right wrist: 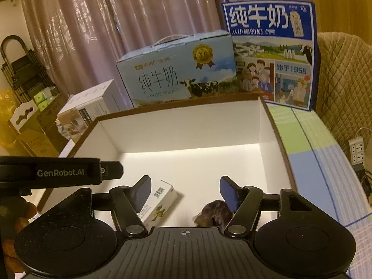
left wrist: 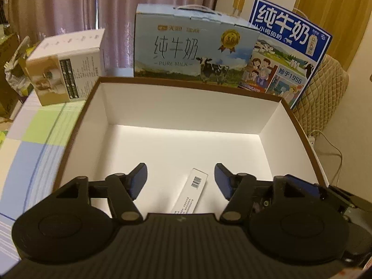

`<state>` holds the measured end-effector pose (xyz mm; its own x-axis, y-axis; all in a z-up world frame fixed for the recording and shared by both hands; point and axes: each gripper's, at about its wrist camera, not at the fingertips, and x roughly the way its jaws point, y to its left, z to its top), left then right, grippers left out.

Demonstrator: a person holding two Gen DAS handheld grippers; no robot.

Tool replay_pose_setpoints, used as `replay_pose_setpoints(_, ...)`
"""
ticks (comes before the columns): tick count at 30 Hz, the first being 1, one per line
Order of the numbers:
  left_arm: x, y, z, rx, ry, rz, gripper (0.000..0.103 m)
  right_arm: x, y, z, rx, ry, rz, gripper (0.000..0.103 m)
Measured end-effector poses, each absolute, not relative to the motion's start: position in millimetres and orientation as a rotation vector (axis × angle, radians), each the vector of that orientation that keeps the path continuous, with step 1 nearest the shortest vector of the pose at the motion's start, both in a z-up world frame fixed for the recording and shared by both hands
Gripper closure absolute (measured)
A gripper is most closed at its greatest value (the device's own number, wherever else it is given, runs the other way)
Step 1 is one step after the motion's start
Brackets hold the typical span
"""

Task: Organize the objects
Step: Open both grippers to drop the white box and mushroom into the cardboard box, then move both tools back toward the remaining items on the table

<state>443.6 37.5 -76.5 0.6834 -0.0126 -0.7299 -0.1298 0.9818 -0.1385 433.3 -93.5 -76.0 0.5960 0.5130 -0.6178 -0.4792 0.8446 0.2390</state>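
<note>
Setting: a large open cardboard box with white inside walls and a brown rim [left wrist: 186, 86] sits on a tabletop covered in a pastel checked cloth [left wrist: 39, 130].

Left claw [left wrist: 181, 177]: jaws stand apart with nothing between the pads; it hangs over the box's near end.

Long packet: a slim white carton with a barcode [left wrist: 191, 190] lies flat on the box floor below the left claw, at about 6 o'clock in the left wrist view, touching neither blue pad.

Right claw [right wrist: 185, 191]: jaws likewise apart, gripping nothing.

Small carton: a white and yellow printed carton with a barcode [right wrist: 160, 203] lies on the box floor just beside the right claw's left pad, at about 7 o'clock in the right wrist view.

Dark item: a brown, rumpled lump [right wrist: 215, 212] rests on the floor near the right pad, at about 5 o'clock; what it is I cannot tell.

Handling: both cartons look light and stiff, probably a little slick; best pinched across their narrow sides. The dark lump looks soft and likely to give.

Behind the box: at 12 o'clock a pale blue milk case with a cow picture [left wrist: 186, 46], a deep blue milk case standing upright [left wrist: 290, 46] at 1 o'clock, and a white and tan carton [left wrist: 67, 69] at 10 o'clock.

Obstacles: the box's tall walls limit side approaches; the two claws sit close together.
</note>
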Motion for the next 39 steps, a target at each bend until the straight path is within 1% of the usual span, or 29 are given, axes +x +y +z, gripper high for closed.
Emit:
replay_pose_setpoints(2, 437.7, 37.5, -70.6, -0.170, 0.814, 0.080, 0.038, 426.8, -94.7, -69.6, 0.036, 0.734, 0.585, 0.037)
replay_pose_setpoints(6, 420.8, 39.5, -61.1, -0.168, 0.817, 0.088, 0.034, 408.2, -97.6, -59.4, 0.010, 0.725, 0.595, 0.036)
replay_pose_setpoints(16, 362.4, 55.0, -26.6, -0.190, 0.763, 0.126, 0.034, 360.5, -124.5, -40.6, -0.007, 0.700, 0.630, 0.033)
replay_pose_setpoints(23, 322.1, 59.4, -11.2, -0.187, 0.753, 0.122, 0.033, 337.9, -148.0, -38.3, 0.056, 0.714, 0.640, 0.032)
replay_pose_setpoints(31, 278.6, 65.6, -14.9, -0.191, 0.763, 0.115, 0.033, 315.9, -162.1, -53.3, 0.060, 0.765, 0.634, 0.031)
replay_pose_setpoints(39, 256.6, 73.7, -37.3, -0.170, 0.806, 0.116, 0.029, 296.4, -142.1, -89.5, -0.009, 0.896, 0.681, 0.031)
